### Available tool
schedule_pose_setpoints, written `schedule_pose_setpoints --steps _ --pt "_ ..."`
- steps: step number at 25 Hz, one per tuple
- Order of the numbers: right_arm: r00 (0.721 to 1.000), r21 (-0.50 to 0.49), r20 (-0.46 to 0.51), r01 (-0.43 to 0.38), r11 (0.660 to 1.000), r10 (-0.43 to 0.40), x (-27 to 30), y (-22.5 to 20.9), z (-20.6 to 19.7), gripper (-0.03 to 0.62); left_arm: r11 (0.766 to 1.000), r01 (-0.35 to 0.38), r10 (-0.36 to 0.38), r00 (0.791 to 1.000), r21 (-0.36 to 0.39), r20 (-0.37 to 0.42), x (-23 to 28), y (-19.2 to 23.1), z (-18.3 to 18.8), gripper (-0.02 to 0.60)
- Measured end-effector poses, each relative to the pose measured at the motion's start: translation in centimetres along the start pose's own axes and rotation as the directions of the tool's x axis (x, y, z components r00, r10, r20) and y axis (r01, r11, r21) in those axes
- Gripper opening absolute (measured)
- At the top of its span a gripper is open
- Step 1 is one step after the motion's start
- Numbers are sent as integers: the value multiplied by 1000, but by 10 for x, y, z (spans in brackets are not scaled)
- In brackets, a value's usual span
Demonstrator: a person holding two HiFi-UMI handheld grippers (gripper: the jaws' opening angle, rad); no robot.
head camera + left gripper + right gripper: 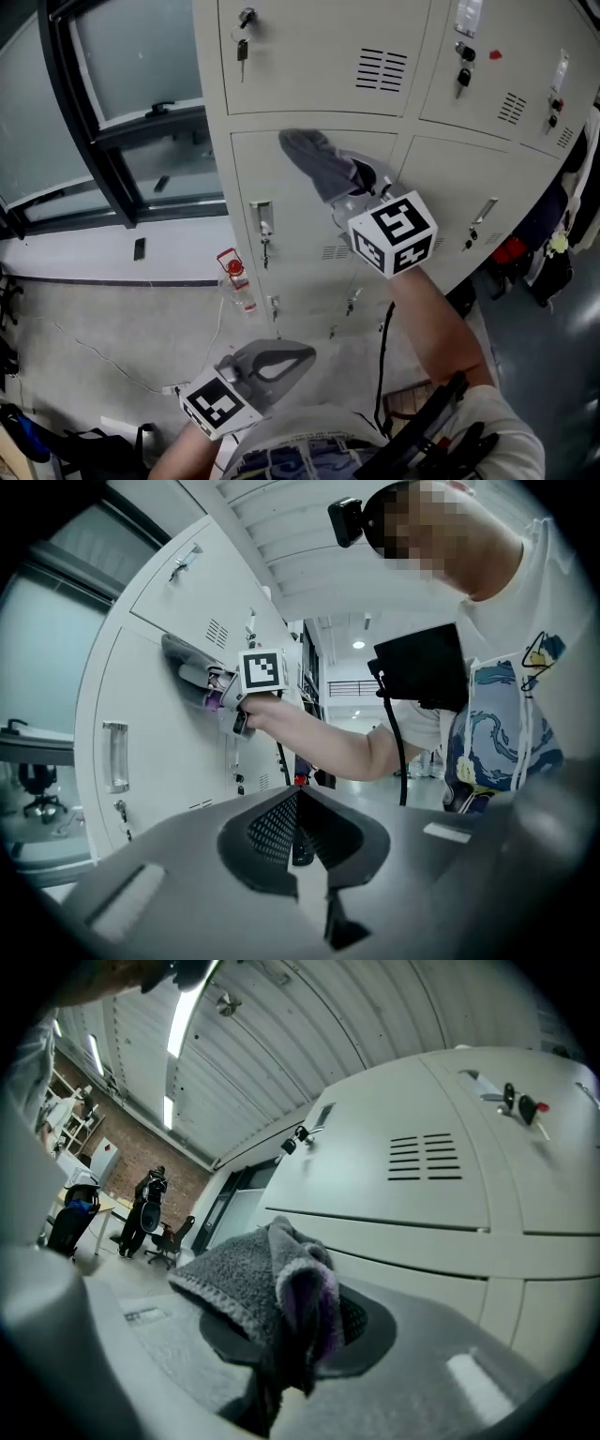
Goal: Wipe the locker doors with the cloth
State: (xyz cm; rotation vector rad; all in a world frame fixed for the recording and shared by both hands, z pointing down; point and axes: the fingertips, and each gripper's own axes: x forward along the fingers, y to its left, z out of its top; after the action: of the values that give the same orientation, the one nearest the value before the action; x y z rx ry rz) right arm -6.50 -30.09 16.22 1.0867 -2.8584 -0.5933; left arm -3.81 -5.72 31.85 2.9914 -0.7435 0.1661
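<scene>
Wiping looks under way: the right gripper (361, 187) clamps the cloth (314, 159) against a door (300, 234). The left gripper (302, 353) hangs near, closed and empty. Next, I judge, sweep across the door.

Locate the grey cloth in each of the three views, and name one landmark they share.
Head view: cloth upper centre, against a locker door, ahead of the right gripper.
Left gripper view: upper left, against that door.
Right gripper view: lower centre, clamped in the jaws.
Shared landmark: slotted vent on the door above.
</scene>
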Motion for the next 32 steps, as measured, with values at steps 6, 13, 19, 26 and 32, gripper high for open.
schedule_pose_setpoints --steps 6,13,19,26,32 --pt "996 15 -19 85 996 -85 -34 -40 -17 89 1000 30 -30 1000 1 -1 17 -2 1 3" --pt "982 46 -33 188 981 -187 -71 -83 -30 89 998 60 -60 998 4 -6 31 -7 1 3" --pt "975 84 -36 223 971 -221 -83 -96 -36 89 998 64 -64 998 5 -18 32 -11 0 3" --pt "995 45 1 97 994 -97 -62 -25 -17 89 999 50 -50 999 4 -16 14 -14 -3 3" --pt "999 64 5 -48 997 48 -11 47 -20 89 1000 3 -3 1000 10 -16 -14 -10 -4 3"
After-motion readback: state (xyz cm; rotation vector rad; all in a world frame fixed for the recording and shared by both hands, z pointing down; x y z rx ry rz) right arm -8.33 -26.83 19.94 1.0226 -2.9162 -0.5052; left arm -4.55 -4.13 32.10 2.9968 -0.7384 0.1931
